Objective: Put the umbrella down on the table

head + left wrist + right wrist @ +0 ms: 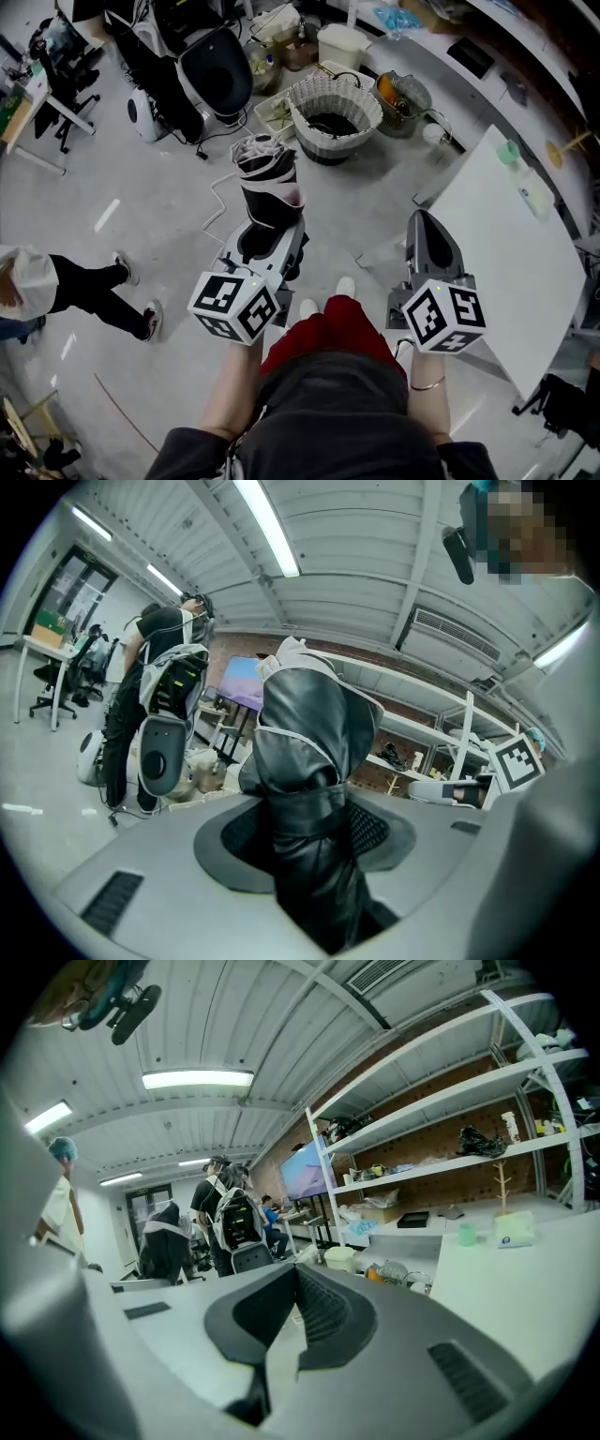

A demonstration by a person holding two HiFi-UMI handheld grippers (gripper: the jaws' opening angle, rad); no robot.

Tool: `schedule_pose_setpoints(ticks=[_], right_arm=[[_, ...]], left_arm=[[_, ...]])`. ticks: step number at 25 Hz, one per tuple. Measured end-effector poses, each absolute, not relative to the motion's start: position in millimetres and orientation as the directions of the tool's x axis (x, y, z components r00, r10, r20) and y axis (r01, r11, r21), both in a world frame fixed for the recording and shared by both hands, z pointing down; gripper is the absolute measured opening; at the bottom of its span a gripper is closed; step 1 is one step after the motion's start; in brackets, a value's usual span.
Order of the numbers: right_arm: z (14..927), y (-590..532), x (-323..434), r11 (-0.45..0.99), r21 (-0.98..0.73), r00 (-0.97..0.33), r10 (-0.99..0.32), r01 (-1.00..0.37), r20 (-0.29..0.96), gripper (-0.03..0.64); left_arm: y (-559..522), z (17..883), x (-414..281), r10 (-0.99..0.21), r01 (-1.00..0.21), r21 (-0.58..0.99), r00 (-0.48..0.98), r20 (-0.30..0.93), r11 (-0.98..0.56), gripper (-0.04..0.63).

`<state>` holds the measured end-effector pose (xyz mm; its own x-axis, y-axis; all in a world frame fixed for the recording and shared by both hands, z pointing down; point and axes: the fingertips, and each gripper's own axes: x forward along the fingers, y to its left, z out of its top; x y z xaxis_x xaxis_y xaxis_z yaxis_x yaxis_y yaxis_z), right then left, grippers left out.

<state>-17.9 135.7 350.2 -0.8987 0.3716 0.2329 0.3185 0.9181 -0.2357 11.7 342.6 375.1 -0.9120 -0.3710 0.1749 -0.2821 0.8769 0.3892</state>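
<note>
The jaws of the left gripper (300, 829) stand partly apart and are clenched on the folded black umbrella (305, 733), which is held in the air above the floor. The right gripper (297, 1274) has its jaws pressed together with nothing between them. The white bench (497, 216) lies to the right, so I judge the putting down is not yet done.

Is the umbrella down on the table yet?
No, the umbrella is clamped in the left hand-held gripper above the floor, and the white table lies off to the right.
</note>
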Motion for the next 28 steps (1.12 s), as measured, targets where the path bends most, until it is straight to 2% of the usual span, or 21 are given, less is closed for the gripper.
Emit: schedule_pose_setpoints(ticks=[8, 15, 23, 28], right_arm=[[356.0, 89.4, -55.5, 0.952, -0.256, -0.950, 0.224, 0.166, 0.216, 0.018], [350.4, 34.1, -104.8, 0.962, -0.272, -0.981, 0.055, 0.002, 0.186, 0.018], [343.7, -44.0, -140.5, 0.947, -0.268, -0.975, -0.133, -0.179, 0.180, 0.018], [331.5, -93.3, -137.5, 0.917, -0.262, -0.951, -0.266, -0.300, 0.156, 0.018]], left_arm=[[309.7, 383.0, -45.2, -0.474, -0.380, 0.379, -0.859, 0.193, 0.844, 0.196], [264.6, 377.9, -126.1, -0.585, -0.498, 0.359, -0.787, 0.195, 0.789, 0.196], [193.2, 372.4, -209.2, -0.693, -0.610, 0.357, -0.696, 0.186, 0.708, 0.196], [138.3, 366.3, -239.8, -0.768, -0.687, 0.358, -0.616, 0.175, 0.632, 0.196]])
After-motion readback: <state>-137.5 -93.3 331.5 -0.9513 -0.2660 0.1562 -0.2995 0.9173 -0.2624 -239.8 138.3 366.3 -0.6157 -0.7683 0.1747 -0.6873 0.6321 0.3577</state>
